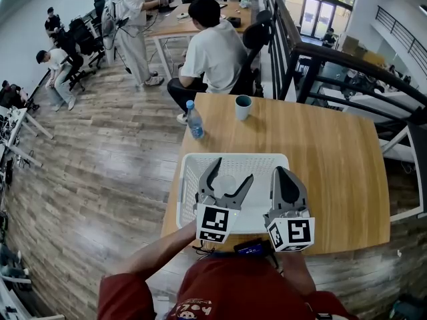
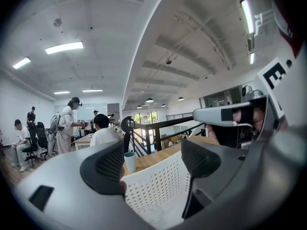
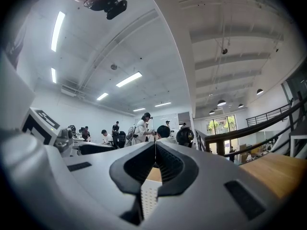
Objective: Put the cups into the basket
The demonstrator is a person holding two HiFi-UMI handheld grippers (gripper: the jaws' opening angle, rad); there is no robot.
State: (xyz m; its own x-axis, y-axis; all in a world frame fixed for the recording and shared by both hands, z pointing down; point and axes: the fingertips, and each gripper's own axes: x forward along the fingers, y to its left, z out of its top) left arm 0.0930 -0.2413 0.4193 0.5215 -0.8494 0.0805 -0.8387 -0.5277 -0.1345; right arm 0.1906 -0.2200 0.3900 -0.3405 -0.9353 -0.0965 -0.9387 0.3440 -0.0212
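Head view shows both grippers held over a white basket (image 1: 189, 179) that sits at the near edge of a wooden counter (image 1: 333, 165).

The left gripper (image 1: 233, 170) has its jaws spread wide apart, with nothing gripped. A clear cup (image 1: 225, 185) sits in the basket directly below the gap between them. In the left gripper view the same clear cup (image 2: 150, 213) shows faintly on the basket floor, low between the two jaws of the left gripper (image 2: 152, 164) and touching neither. The perforated wall of the basket (image 2: 158, 181) rises just beyond it.

A teal cup (image 1: 243, 107) stands upright on the counter, well ahead of the left jaws and past the far rim of the basket. In the left gripper view this teal cup (image 2: 129, 161) appears just inside the left-hand jaw, beyond the basket wall. A water bottle (image 1: 194, 120) with a blue cap stands ahead of and to the left of those jaws, near the counter's left edge.

The right gripper (image 1: 283, 172) hangs over the right part of the basket. In the right gripper view the jaws of the right gripper (image 3: 155, 164) are pressed together with nothing between them, and a strip of the basket (image 3: 148, 195) shows beneath them.
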